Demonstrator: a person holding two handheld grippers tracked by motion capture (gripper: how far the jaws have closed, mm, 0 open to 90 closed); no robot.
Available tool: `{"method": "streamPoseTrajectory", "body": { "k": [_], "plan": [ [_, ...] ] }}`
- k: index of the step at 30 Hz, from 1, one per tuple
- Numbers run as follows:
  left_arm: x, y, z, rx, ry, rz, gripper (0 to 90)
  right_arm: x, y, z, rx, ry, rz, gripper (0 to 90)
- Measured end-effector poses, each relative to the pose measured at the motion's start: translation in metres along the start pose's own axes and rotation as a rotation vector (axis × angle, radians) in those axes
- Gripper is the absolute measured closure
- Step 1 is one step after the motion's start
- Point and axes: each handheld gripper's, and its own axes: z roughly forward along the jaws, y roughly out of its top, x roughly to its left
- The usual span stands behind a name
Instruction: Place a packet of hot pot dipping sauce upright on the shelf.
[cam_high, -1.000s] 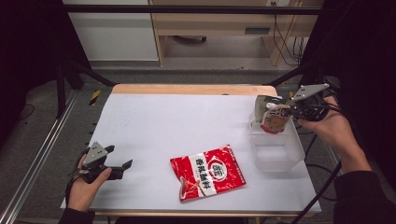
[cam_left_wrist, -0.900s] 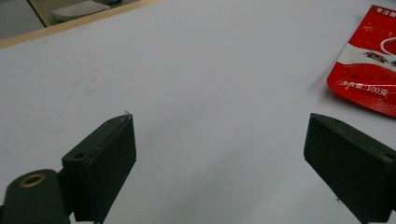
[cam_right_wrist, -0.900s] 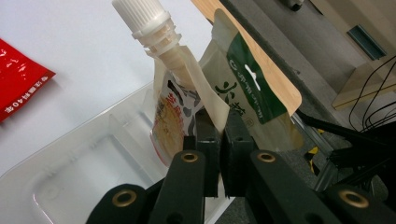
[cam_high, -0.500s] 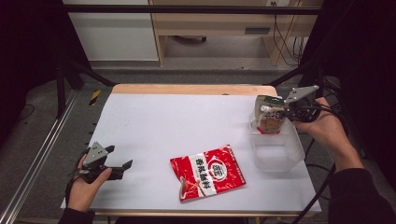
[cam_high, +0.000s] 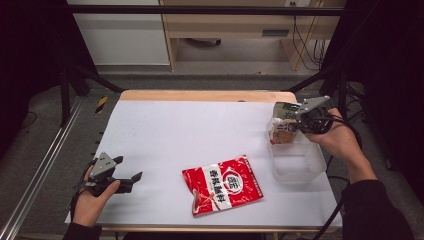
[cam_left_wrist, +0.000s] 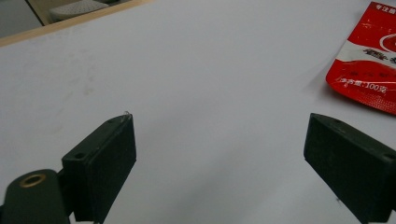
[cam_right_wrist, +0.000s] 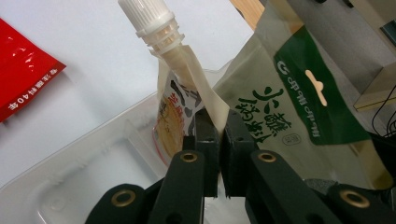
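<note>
The right gripper (cam_right_wrist: 218, 140) has its two black jaws pressed nearly together on the upper edge of a cream-coloured spouted pouch with a white ribbed screw cap (cam_right_wrist: 175, 93), pinching the thin film just below the spout, so the pouch hangs from the grip. In the high view the right gripper (cam_high: 299, 120) holds this pouch (cam_high: 283, 131) over the far end of a clear, shallow plastic tub (cam_high: 300, 167) that sits on the right side of the white surface (cam_high: 200, 130); the pouch's lower part dips inside the tub's far wall, though whether it touches the bottom cannot be told. Just beside it, a translucent beige packet with a green panel and dark printed characters (cam_right_wrist: 299, 107) stands against the pouch and the gripper's right jaw. The left gripper (cam_high: 131, 181) rests low at the near left corner of the surface, its jaws spread wide with nothing between them; in the left gripper view (cam_left_wrist: 219, 154) only bare white surface lies between them. A flat red foil sachet with a white band and round emblem (cam_high: 222, 185) lies on the surface between the two grippers, near the front edge, well apart from both.
</note>
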Motion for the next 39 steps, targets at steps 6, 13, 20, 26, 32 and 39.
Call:
{"method": "streamPoseTrajectory", "body": {
  "k": [6,13,20,26,32,39],
  "plan": [
    [0.0001,0.0,-0.0001,0.0,-0.001,0.0,9.2,0.0017,0.0,0.005,0.005,0.007,0.005,87.3],
    [-0.0003,0.0001,0.0004,0.003,-0.004,0.004,9.2,0.003,0.0011,0.0083,0.005,0.012,0.011,87.2],
    [-0.0005,0.0001,0.0007,0.005,-0.007,0.005,9.2,0.0026,0.001,0.0081,0.005,0.014,0.011,87.1],
    [-0.0008,0.0,0.0008,0.005,-0.007,0.006,9.2,0.0022,0.0012,0.0084,0.007,0.014,0.016,86.9],
    [-0.0012,0.0,0.0014,0.009,-0.009,0.009,9.2,-0.0001,-0.0012,0.008,0.013,0.016,0.032,86.2],
    [-0.0018,0.0001,0.0018,0.012,-0.01,0.013,9.2,-0.0031,-0.0051,0.0078,0.014,0.019,0.049,85.6]
  ]
}}
